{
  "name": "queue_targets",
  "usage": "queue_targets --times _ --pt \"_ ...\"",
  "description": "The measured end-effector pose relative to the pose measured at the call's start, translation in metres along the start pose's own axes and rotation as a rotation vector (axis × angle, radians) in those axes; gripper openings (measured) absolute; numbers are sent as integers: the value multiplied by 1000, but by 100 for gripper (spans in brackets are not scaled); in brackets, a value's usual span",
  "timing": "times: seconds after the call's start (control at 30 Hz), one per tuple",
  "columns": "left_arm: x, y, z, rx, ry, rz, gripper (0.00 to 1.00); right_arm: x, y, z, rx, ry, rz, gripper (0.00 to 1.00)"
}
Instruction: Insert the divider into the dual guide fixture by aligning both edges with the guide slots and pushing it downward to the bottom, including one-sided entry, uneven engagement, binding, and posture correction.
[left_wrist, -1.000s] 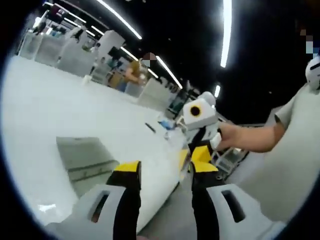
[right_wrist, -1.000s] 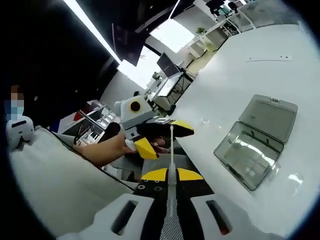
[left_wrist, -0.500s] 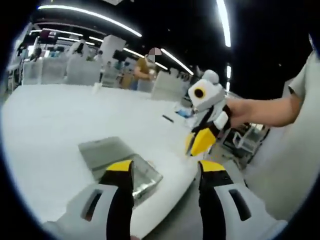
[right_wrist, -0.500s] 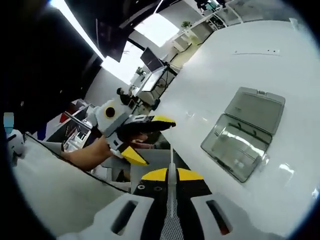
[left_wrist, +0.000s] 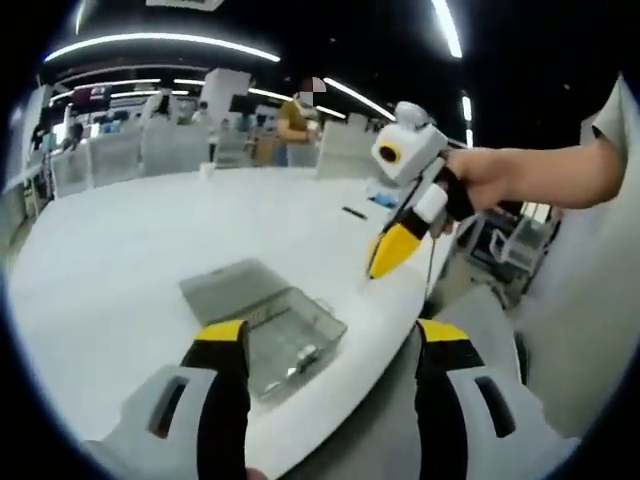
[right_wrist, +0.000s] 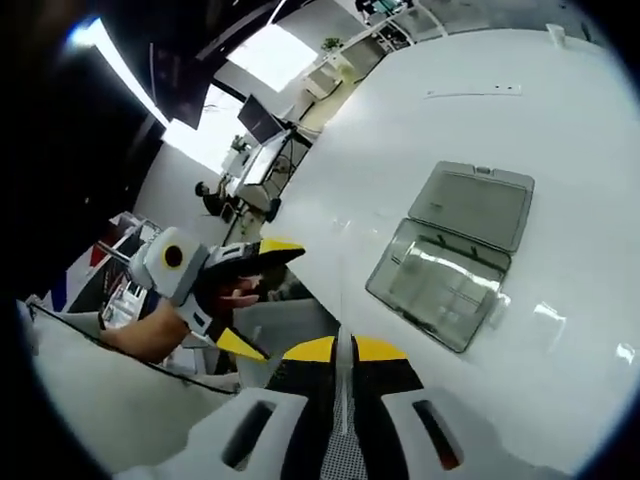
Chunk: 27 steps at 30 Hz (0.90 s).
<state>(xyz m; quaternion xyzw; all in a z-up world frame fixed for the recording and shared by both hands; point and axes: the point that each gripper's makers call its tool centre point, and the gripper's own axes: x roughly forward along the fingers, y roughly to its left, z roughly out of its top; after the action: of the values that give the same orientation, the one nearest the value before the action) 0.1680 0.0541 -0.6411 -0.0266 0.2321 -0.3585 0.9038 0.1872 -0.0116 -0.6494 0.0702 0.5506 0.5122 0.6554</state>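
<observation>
Divider (right_wrist: 343, 340) sits pinched edge-on in the right gripper (right_wrist: 343, 352), above the table (right_wrist: 560, 120). Left gripper (left_wrist: 330, 345) hangs open and empty. Insertion into the clear box (right_wrist: 450, 270) hasn't started.

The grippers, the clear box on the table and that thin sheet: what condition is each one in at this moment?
Left gripper: jaws wide apart, holding nothing.
Right gripper: jaws closed on the divider.
Divider: thin pale sheet, pinched edge-on between the right gripper's jaws, held above the table, not in the box.
Clear box: open, its lid folded flat on the table.
</observation>
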Motion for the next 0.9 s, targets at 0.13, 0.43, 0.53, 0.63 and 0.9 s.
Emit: queue_targets --times 0.13,0.43,0.53,0.63,0.9 --pt "-2 -2 -2 15 7 5 65 2 -11 0 41 12 -64 0" --pt "-5 1 -8 28 15 14 64 11 -23 1 62 44 -130 0" --pt "-5 2 -8 31 17 16 64 14 -29 2 79 55 -153 0" --pt "-6 4 -10 33 19 18 64 19 -37 5 87 67 -191 0" --pt "-6 10 -12 28 20 19 64 28 -53 8 139 99 -277 0"
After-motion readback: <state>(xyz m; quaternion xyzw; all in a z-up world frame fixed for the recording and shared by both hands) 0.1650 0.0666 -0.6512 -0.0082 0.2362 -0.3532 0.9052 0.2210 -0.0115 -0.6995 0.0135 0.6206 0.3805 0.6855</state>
